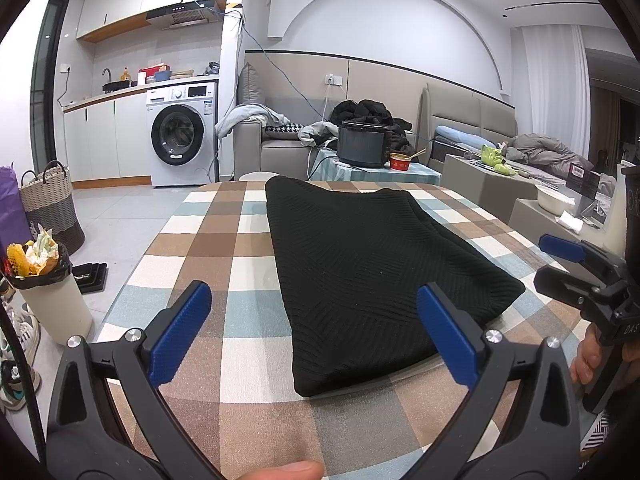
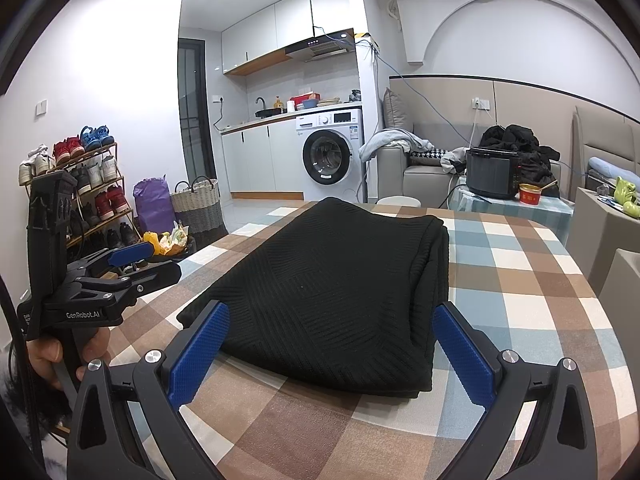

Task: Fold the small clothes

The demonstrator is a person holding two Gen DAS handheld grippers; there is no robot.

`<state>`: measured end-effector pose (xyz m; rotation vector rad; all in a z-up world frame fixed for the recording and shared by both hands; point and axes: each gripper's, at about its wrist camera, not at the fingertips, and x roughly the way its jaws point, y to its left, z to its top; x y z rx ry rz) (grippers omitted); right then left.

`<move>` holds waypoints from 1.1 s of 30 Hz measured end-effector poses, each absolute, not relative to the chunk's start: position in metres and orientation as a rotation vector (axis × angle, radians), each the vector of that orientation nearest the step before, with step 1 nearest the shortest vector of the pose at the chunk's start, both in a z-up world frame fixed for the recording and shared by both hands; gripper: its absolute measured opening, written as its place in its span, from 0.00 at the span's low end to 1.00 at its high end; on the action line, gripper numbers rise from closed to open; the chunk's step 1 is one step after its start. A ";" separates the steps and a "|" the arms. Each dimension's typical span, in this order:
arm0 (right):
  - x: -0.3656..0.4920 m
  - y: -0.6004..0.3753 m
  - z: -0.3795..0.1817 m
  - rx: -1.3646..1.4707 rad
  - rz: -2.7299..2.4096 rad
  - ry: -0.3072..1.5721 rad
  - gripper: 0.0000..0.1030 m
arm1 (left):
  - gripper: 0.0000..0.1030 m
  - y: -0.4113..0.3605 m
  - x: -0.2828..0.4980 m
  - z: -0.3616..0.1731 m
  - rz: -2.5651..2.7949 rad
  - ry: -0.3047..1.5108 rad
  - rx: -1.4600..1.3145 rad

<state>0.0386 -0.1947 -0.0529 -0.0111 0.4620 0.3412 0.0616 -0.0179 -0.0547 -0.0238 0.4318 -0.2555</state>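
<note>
A folded black knitted garment (image 1: 360, 272) lies flat on the checked desk (image 1: 224, 248); the left hand-held gripper (image 1: 314, 334) and right hand-held gripper (image 2: 332, 354) hover at its near edge, both spread wide, holding nothing.

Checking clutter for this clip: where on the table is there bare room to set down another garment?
The checked tablecloth is bare right of the folded black garment, out to the table edge. A bare strip also runs along its left side and in front, near the open left gripper and open right gripper. The garment takes the middle.
</note>
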 end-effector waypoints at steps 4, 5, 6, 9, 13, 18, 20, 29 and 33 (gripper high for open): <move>0.038 -0.194 -0.053 -0.012 0.341 0.461 1.00 | 0.99 -0.018 0.062 -0.055 -0.257 0.432 -0.025; 0.038 -0.194 -0.053 -0.012 0.342 0.461 1.00 | 0.99 -0.018 0.062 -0.055 -0.256 0.432 -0.024; 0.039 -0.195 -0.053 -0.012 0.341 0.461 1.00 | 0.99 -0.018 0.062 -0.055 -0.255 0.432 -0.024; 0.039 -0.195 -0.053 -0.011 0.341 0.461 1.00 | 0.99 -0.018 0.062 -0.055 -0.255 0.432 -0.024; 0.038 -0.194 -0.053 -0.012 0.341 0.462 1.00 | 0.99 -0.018 0.062 -0.055 -0.256 0.432 -0.024; 0.038 -0.194 -0.053 -0.012 0.341 0.461 1.00 | 0.99 -0.018 0.062 -0.055 -0.255 0.432 -0.024; 0.039 -0.194 -0.053 -0.012 0.341 0.462 1.00 | 0.99 -0.018 0.063 -0.055 -0.256 0.432 -0.024; 0.039 -0.194 -0.053 -0.013 0.341 0.462 1.00 | 0.99 -0.019 0.062 -0.055 -0.258 0.431 -0.021; 0.038 -0.194 -0.053 -0.011 0.341 0.462 1.00 | 0.99 -0.019 0.063 -0.056 -0.258 0.431 -0.021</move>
